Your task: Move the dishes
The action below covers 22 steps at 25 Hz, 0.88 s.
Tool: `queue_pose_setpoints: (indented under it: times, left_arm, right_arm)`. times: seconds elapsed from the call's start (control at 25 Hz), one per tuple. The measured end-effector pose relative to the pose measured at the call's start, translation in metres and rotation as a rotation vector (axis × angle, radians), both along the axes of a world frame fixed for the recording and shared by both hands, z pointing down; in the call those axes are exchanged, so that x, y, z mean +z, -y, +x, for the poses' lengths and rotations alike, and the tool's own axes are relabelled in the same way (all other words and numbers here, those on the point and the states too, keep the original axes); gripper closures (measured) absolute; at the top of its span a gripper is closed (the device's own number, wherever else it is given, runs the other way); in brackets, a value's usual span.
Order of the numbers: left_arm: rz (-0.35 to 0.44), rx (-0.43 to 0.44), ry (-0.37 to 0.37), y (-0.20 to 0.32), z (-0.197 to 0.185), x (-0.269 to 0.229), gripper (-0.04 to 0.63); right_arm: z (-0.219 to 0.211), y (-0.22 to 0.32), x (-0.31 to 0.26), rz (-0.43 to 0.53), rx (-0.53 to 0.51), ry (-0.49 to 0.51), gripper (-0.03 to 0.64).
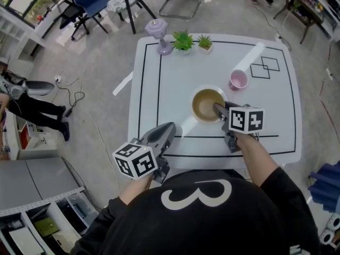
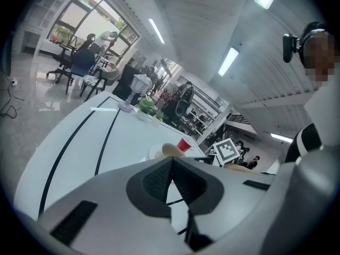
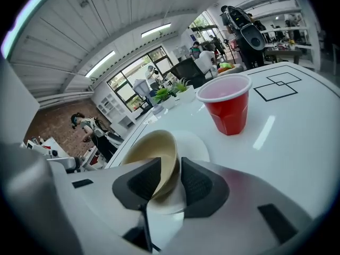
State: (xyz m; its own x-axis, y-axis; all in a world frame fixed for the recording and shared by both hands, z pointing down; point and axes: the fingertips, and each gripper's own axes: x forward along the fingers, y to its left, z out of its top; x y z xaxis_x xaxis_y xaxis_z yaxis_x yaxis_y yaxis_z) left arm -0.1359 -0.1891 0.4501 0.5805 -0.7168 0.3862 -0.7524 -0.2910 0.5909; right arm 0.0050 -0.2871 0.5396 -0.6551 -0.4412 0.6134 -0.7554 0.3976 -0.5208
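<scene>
Two fingers of right gripper pinching bowl rim, one inside, one outside, left gripper fingers together

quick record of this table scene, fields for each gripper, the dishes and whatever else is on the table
table: white top with black lines
bowl: tan, sits on the plate
plate: white, under the bowl
red cup: upright, beyond the bowl, apart from it
right gripper: jaws closed on the bowl's near rim, one pad inside, one outside
left gripper: jaws together, nothing between them, at the table's near left edge
far edge: potted plants, purple object
</scene>
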Motion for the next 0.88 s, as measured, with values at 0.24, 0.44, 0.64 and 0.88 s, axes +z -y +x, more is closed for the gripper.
queue_pose_setpoints:
  times: [0.24, 0.44, 0.64, 0.88]
  left_arm:
    - [0.009, -0.015, -0.021, 0.0, -0.003, -0.001, 0.594]
    - [0.008, -0.024, -0.034, -0.005, -0.006, 0.001, 0.594]
    - [0.006, -0.024, -0.036, -0.007, -0.005, 0.003, 0.594]
    - [0.018, -0.009, -0.036, -0.005, 0.0, -0.002, 0.594]
  right_arm:
    - [0.003, 0.007, 0.002, 0.006, 0.035, -0.039, 0.547]
    - [0.008, 0.011, 0.004, 0.006, 0.064, -0.067, 0.589]
    - [0.009, 0.01, 0.001, 0.019, 0.068, -0.057, 0.592]
    - [0.018, 0.003, -0.019, 0.051, 0.077, -0.014, 0.594]
